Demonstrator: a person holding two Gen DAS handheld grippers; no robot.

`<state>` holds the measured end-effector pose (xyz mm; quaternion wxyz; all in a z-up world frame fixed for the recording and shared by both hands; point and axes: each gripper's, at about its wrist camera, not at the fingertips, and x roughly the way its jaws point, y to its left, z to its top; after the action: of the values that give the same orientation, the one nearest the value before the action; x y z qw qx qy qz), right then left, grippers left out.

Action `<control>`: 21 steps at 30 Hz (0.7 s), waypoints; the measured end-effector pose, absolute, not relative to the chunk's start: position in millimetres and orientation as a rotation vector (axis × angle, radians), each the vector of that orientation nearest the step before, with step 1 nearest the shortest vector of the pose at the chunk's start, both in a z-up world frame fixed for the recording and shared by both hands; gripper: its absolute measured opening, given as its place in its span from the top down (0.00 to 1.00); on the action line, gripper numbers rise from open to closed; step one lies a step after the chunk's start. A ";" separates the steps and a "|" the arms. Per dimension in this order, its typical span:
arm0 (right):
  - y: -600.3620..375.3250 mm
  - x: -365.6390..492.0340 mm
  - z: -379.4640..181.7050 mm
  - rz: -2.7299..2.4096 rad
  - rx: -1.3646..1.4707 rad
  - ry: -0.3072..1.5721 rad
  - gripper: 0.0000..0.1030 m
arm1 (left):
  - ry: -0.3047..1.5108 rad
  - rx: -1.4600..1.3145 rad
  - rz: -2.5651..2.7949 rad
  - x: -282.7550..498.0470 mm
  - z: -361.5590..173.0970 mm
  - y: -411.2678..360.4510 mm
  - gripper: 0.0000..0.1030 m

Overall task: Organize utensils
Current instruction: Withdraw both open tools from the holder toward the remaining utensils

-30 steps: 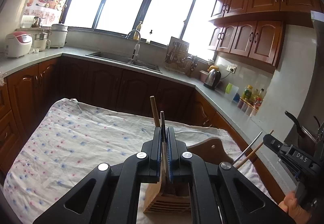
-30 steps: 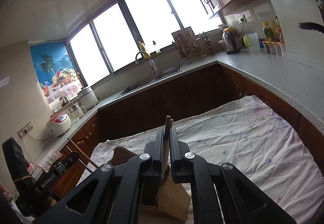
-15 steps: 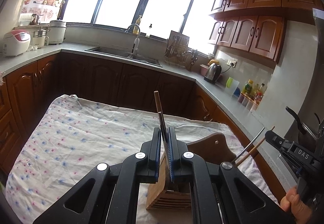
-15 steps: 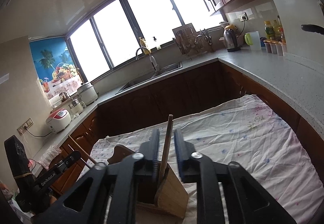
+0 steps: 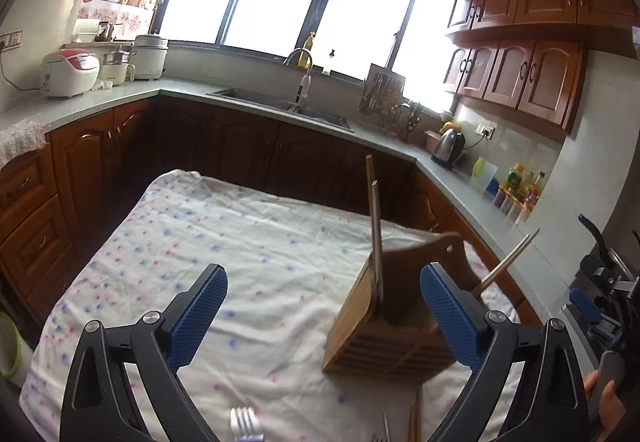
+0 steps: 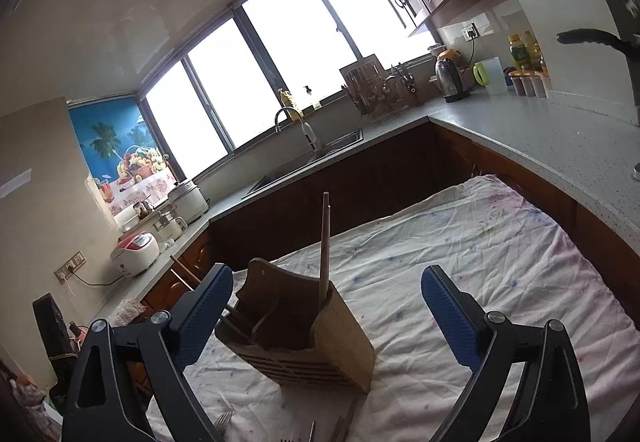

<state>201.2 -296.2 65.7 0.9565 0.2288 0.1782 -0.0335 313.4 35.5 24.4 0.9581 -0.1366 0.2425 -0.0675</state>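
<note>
A: While both jaws are opening, what's between them?
B: Left gripper [image 5: 323, 316] and right gripper [image 6: 327, 312] grip nothing; utensils [image 6: 324, 246] stand in the holder [image 6: 304, 338] on the cloth [image 5: 224, 242].

Kettle [image 5: 449, 143] and rice cooker [image 5: 69, 73] on countertop [image 5: 120, 94].

Left gripper [image 5: 323, 306]: black angular plastic arms, silver round screws at the joints, blue textured pads [image 5: 198, 316]. Right gripper [image 6: 327, 308]: identical black frame, silver screws, blue dimpled pads [image 6: 450, 316].
</note>
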 end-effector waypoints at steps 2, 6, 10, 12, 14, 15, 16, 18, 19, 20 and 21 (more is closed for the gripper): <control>-292.8 190.1 63.0 -0.063 0.469 0.370 0.06 | 0.504 -0.272 -0.136 301.2 27.4 35.5 0.04; -285.8 169.0 58.0 -0.066 0.461 0.398 0.06 | 0.535 -0.272 -0.144 278.9 30.4 39.6 0.04; -280.6 144.8 53.5 -0.068 0.462 0.415 0.06 | 0.560 -0.269 -0.153 253.8 31.9 43.6 0.04; -278.2 132.5 50.6 -0.074 0.464 0.422 0.06 | 0.569 -0.266 -0.154 241.6 32.4 44.4 0.04; -276.5 121.7 47.5 -0.079 0.465 0.432 0.06 | 0.583 -0.263 -0.152 229.2 31.3 45.4 0.04; -274.2 116.7 45.2 -0.082 0.463 0.440 0.06 | 0.589 -0.264 -0.156 224.0 30.2 46.2 0.04; -272.6 112.1 42.8 -0.084 0.460 0.448 0.06 | 0.595 -0.267 -0.161 218.6 29.1 47.8 0.04; -269.1 102.5 37.0 -0.091 0.458 0.462 0.06 | 0.607 -0.268 -0.161 206.3 26.9 50.2 0.04; -267.6 98.6 34.0 -0.092 0.459 0.470 0.06 | 0.610 -0.267 -0.160 203.4 26.1 50.5 0.04; -265.9 94.9 30.9 -0.089 0.458 0.481 0.06 | 0.615 -0.265 -0.162 198.1 25.0 51.5 0.04; -265.4 91.0 28.0 -0.089 0.457 0.488 0.06 | 0.620 -0.263 -0.161 194.6 23.8 52.4 0.04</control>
<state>91.0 -265.4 28.0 0.9436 0.2243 0.2394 -0.0436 194.6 52.4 23.8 0.9407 -0.1288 0.3038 -0.0789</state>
